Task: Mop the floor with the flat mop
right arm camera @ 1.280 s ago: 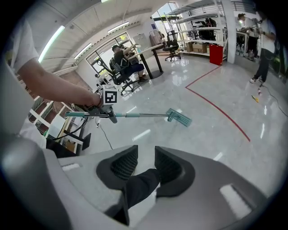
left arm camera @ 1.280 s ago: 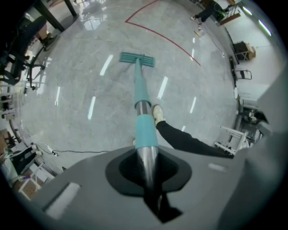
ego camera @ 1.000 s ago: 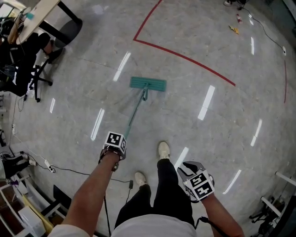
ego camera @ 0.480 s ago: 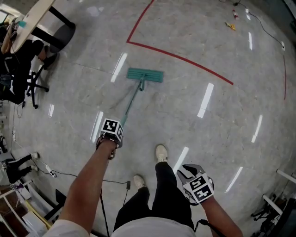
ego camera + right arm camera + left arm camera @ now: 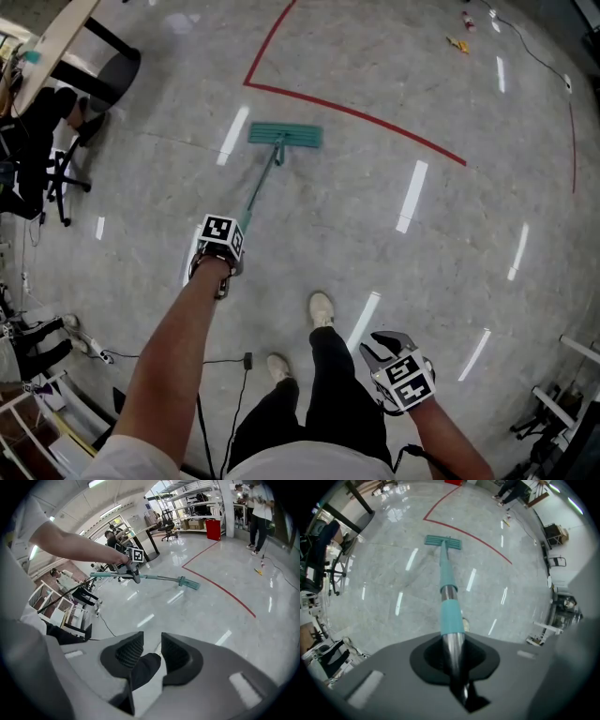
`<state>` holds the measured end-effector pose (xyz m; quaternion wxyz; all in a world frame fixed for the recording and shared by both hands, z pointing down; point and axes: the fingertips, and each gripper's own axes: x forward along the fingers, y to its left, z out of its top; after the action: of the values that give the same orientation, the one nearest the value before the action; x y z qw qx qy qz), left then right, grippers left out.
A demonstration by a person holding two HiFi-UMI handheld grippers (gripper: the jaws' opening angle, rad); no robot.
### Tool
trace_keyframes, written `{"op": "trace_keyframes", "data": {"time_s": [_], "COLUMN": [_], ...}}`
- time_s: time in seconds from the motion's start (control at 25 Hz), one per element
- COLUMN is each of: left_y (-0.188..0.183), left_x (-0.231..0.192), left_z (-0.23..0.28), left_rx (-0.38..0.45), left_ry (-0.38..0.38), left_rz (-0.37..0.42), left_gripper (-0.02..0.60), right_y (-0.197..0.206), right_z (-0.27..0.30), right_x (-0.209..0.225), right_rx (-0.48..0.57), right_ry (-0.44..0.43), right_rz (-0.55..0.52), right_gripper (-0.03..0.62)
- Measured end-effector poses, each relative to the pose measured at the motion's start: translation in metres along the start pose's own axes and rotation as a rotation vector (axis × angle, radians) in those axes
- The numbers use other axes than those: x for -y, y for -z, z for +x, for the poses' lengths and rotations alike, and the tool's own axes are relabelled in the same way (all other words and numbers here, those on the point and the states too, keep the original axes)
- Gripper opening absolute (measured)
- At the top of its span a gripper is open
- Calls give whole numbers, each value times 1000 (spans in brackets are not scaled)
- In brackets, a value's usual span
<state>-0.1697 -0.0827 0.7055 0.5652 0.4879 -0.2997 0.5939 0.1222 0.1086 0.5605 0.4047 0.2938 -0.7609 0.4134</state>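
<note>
**Left gripper on mop, right idle**

A cable [image 5: 178, 361] lies by your feet on the left. Your right gripper [image 5: 152, 651] hangs beside your leg, jaws slightly apart, gripping nothing. Your left gripper [image 5: 453, 657] pinches the flat mop [image 5: 285, 136] handle. The mop head lies flat on the floor [image 5: 450, 234], just short of the red tape line [image 5: 375, 117]. There is open floor right and ahead. A chair [image 5: 42, 141] and desk [image 5: 56, 47] crowd the far left.

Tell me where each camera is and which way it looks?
Head view: on the person's head, looking down at the floor; shows the left arm, legs, left gripper and right gripper.
Left gripper view: on the left gripper, looking along the clamped mop handle to the mop head.
Right gripper view: on the right gripper, looking sideways past its open jaws at the left arm.
All three share the mop head.
</note>
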Motion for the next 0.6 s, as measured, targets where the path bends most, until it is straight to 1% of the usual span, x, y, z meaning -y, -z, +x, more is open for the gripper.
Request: {"op": "trace_keyframes", "data": {"time_s": [0.2, 0.32, 0.44, 0.6], "left_y": [-2, 6, 25, 64], "left_x": [6, 6, 8, 16], "left_z": [-3, -4, -3, 3], "left_rx": [11, 30, 53, 77], "left_ry": [1, -3, 2, 29], "left_rz": [-4, 6, 17, 30], "left_gripper": [44, 43, 43, 43], "right_y": [6, 6, 8, 17], "right_z": [0, 1, 2, 3], "right_x": [2, -4, -15, -28], "right_rx": [0, 10, 18, 24], "right_ry": [6, 9, 8, 16], "right_rz": [-12, -19, -26, -44], "right_gripper": [121, 121, 121, 121]}}
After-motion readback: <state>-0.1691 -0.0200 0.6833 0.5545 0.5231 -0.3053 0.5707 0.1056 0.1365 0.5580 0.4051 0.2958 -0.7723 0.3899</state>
